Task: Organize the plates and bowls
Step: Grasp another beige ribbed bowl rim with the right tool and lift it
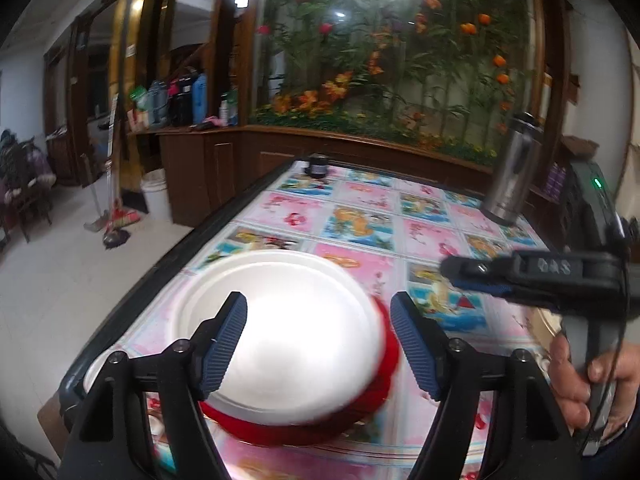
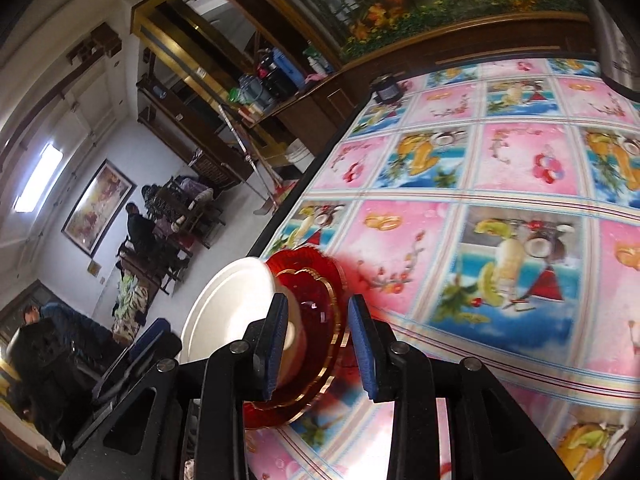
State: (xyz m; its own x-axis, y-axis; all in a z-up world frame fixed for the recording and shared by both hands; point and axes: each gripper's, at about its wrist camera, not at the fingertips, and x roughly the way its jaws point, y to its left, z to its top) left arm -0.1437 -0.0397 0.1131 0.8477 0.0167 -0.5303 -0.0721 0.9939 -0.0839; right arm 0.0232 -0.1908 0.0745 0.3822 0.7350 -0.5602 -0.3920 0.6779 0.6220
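A white plate (image 1: 280, 320) lies on a red glass plate (image 1: 304, 428) with a gold rim, near the table's left edge. My left gripper (image 1: 320, 344) hovers just over the stack, open wide, its blue pads (image 1: 224, 344) clear of the white plate on either side. The right gripper (image 1: 472, 276) juts in from the right, held by a hand (image 1: 580, 380), to the right of the stack. In the right wrist view the white plate (image 2: 224, 308) and red plate (image 2: 316, 292) sit beyond the right gripper (image 2: 320, 348). Its fingers stand part way apart with nothing gripped.
A steel flask (image 1: 516, 172) stands at the far right of the table and a small dark jar (image 1: 318, 164) at the far edge. The patterned tablecloth (image 2: 500, 168) stretches bare to the right of the stack. The table's dark left edge (image 1: 160, 264) runs close by the plates.
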